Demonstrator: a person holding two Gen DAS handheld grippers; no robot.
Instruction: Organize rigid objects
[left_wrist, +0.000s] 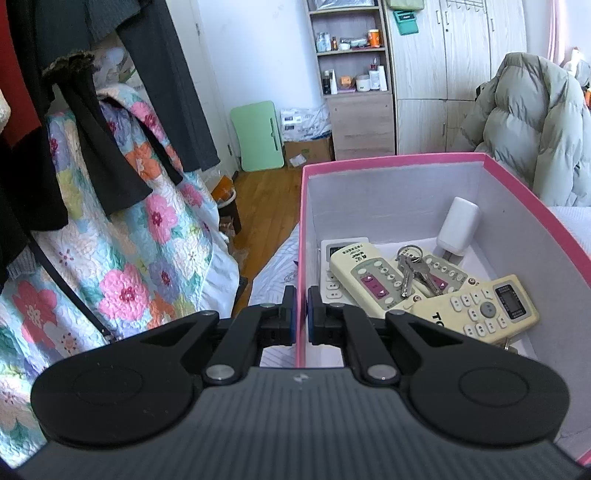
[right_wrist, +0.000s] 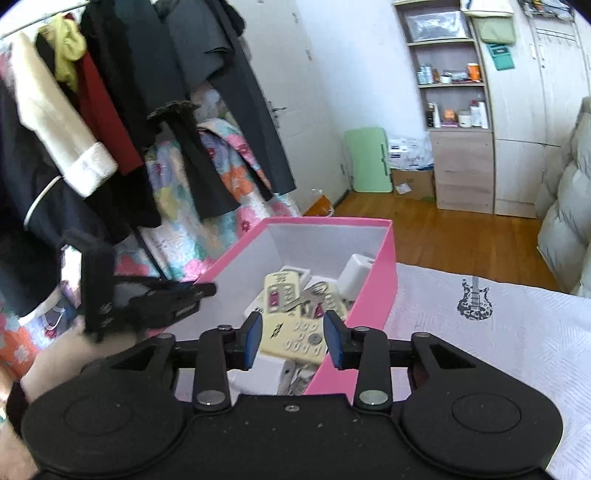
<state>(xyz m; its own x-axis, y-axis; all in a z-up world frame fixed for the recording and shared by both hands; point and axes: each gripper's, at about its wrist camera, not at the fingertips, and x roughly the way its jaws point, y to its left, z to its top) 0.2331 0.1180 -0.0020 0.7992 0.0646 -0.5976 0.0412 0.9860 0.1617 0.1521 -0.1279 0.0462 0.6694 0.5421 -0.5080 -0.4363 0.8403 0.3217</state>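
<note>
- A white textured bedspread (right_wrist: 498, 354) printed with a small dark guitar fills the lower right of the right wrist view, and the box sits on it.
- The pink cardboard box with white inner walls (left_wrist: 388, 192) stands open at centre right of the left wrist view.
- The left gripper (left_wrist: 301, 314), black with blue pads, sits at lower centre, its fingers pressed onto the box's left wall, one inside and one outside.
- The right gripper (right_wrist: 291, 338) is spread wide at lower centre, straddling the box's right wall without touching it.
- Inside the box lie cream remote controls (left_wrist: 480, 314) piled across each other.
- A white rounded charger block (left_wrist: 458, 230) leans on the far wall.
- Silver keys on a ring (left_wrist: 410, 271) rest on the remotes.
</note>
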